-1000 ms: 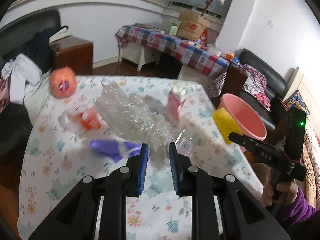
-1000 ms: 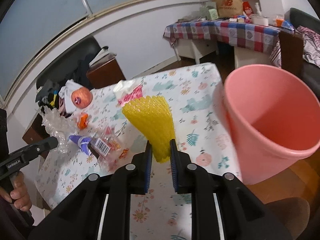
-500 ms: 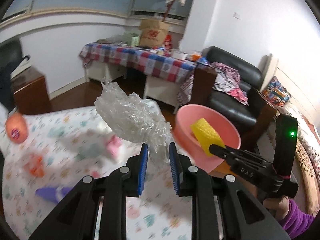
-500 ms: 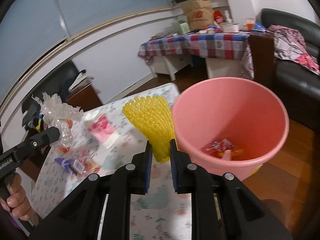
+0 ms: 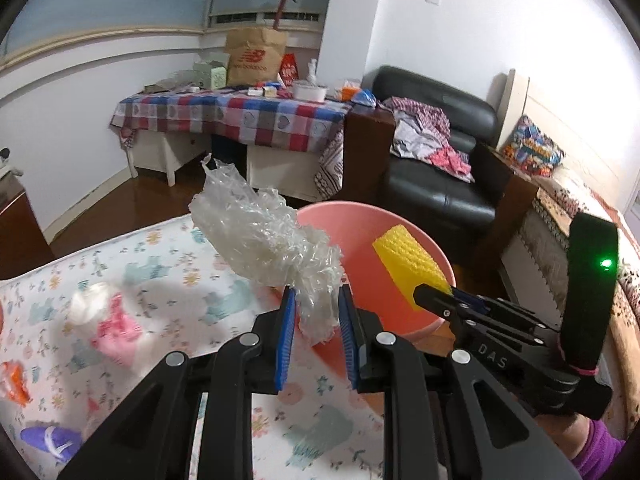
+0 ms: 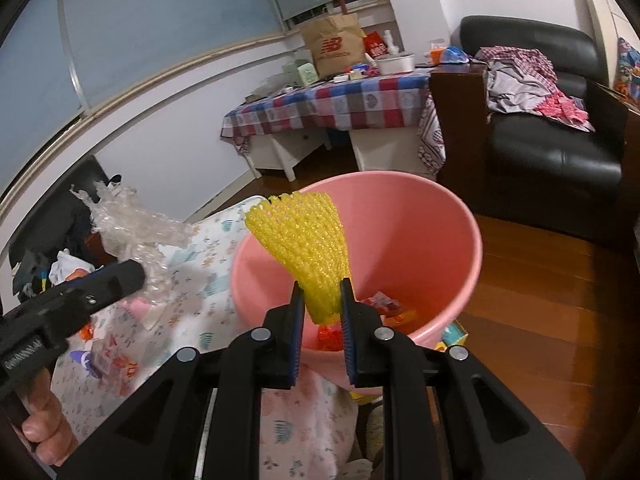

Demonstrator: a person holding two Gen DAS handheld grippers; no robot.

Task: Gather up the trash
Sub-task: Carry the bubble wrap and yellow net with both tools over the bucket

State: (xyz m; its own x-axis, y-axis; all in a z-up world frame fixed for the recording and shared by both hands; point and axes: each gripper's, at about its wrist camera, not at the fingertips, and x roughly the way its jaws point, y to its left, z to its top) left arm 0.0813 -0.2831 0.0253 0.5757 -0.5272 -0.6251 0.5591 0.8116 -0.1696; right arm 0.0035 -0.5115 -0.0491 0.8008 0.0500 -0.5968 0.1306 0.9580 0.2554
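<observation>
My left gripper [image 5: 316, 308] is shut on a crumpled clear plastic wrap [image 5: 264, 236], held in the air over the table's far edge beside the pink bucket [image 5: 404, 304]. My right gripper [image 6: 322, 300] is shut on a yellow foam net [image 6: 308, 240], which hangs over the open mouth of the pink bucket [image 6: 420, 216]. Several red and orange wrappers [image 6: 384, 308] lie at the bucket's bottom. In the left wrist view the yellow net [image 5: 408, 258] shows above the bucket, gripped by the right gripper [image 5: 444, 292].
The floral-cloth table [image 5: 168, 264] carries a pink wrapper [image 5: 118, 330], an orange scrap [image 5: 14, 380] and a purple wrapper [image 5: 50, 438]. Behind stand a checked-cloth table [image 5: 240, 114] and a black armchair [image 5: 436, 184]. Wooden floor [image 6: 552, 292] lies right of the bucket.
Both grippers swung right from over the table toward the bucket, each keeping its hold. The yellow net now hangs over the bucket's mouth and the plastic wrap has reached its near rim.
</observation>
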